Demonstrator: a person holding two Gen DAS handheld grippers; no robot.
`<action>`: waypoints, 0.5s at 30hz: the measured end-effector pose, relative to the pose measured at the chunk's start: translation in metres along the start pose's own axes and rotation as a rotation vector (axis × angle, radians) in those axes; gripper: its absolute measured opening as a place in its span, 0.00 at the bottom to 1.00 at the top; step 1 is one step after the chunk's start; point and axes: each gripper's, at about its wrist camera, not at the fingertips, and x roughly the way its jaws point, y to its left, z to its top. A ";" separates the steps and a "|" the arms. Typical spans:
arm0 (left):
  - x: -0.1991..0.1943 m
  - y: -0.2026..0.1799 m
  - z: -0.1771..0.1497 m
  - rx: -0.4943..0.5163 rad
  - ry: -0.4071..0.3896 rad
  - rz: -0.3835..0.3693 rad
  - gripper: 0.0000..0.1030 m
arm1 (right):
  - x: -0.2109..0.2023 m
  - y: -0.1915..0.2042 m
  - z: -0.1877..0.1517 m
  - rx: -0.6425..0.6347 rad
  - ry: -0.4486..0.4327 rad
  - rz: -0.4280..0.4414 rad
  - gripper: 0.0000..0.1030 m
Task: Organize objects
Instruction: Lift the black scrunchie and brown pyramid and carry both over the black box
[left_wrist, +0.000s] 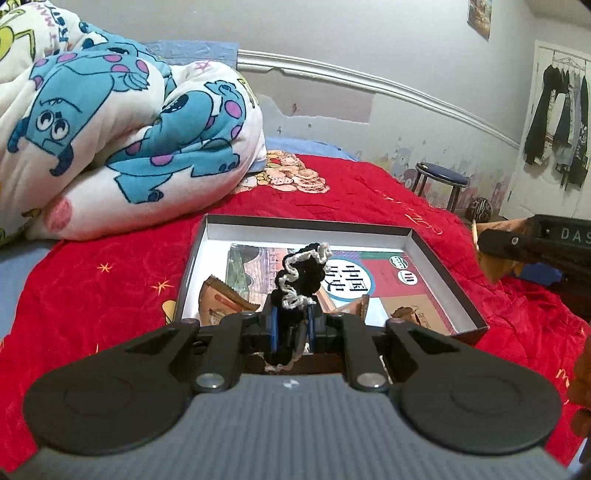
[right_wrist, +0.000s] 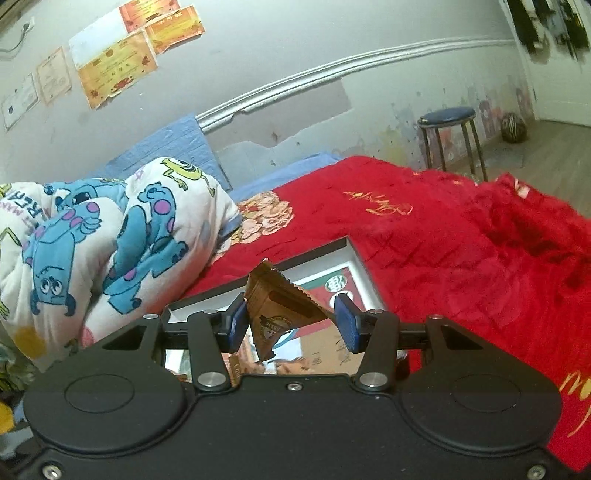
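A shallow black box with white inner walls (left_wrist: 452, 275) lies on the red bedspread. A book (left_wrist: 354, 278) and brown snack packets (left_wrist: 221, 301) lie inside it. My left gripper (left_wrist: 291, 328) is shut on a black scrunchie with white trim (left_wrist: 301, 282), held upright above the box's near side. In the right wrist view my right gripper (right_wrist: 291, 323) is shut on a gold-brown snack packet (right_wrist: 280, 304), tilted, just above the box's (right_wrist: 356, 266) corner. The right gripper's body (left_wrist: 532, 245) shows at the right edge of the left wrist view.
A rolled cartoon-print quilt (left_wrist: 122, 140) lies left of the box on the red bedspread (right_wrist: 461, 258). A blue-topped stool (right_wrist: 448, 138) and a dark ball (right_wrist: 513, 127) stand on the floor beyond the bed. Clothes (left_wrist: 559, 122) hang on the far wall.
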 end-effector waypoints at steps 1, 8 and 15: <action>0.001 0.000 0.001 0.003 -0.001 -0.003 0.17 | 0.000 -0.001 0.002 -0.002 -0.004 0.001 0.46; 0.003 -0.007 0.012 0.049 -0.024 -0.024 0.17 | 0.006 -0.004 0.008 -0.012 -0.006 0.015 0.46; 0.006 -0.010 0.033 0.077 -0.050 -0.047 0.17 | 0.011 -0.009 0.017 -0.017 -0.015 0.072 0.46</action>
